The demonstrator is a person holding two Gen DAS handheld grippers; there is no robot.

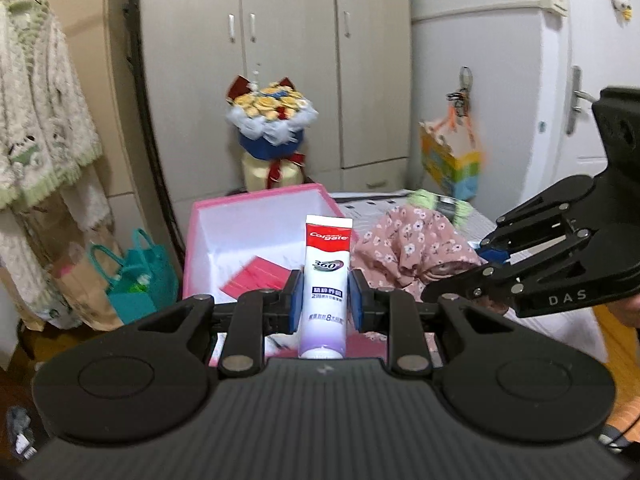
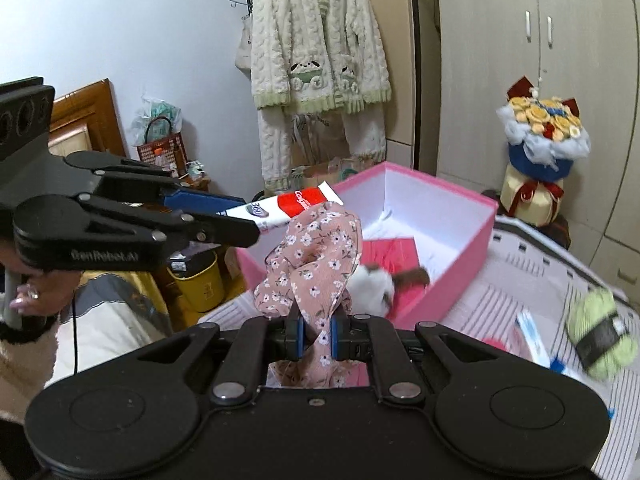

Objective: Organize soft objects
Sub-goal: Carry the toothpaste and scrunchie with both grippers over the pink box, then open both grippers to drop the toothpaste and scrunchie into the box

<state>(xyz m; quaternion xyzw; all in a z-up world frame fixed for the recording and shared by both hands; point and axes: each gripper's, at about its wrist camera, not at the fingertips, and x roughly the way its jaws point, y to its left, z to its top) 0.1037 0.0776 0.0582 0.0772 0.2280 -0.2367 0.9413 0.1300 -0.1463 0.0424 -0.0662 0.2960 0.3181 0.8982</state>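
The left claw (image 1: 325,307) is clamped on an upright toothpaste tube (image 1: 326,280), held above the near edge of the open pink box (image 1: 256,204). The right claw (image 2: 315,338) is clamped on a bunched floral cloth (image 2: 312,256), lifted in front of the box, which sits on the bed (image 2: 520,280). A green yarn ball (image 2: 602,336) lies on the bed to the right.

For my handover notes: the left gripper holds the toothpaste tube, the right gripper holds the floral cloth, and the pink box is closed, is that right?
Not quite: the pink box is open, as the right wrist view shows. The left gripper does hold the toothpaste tube, and the right gripper the floral cloth.
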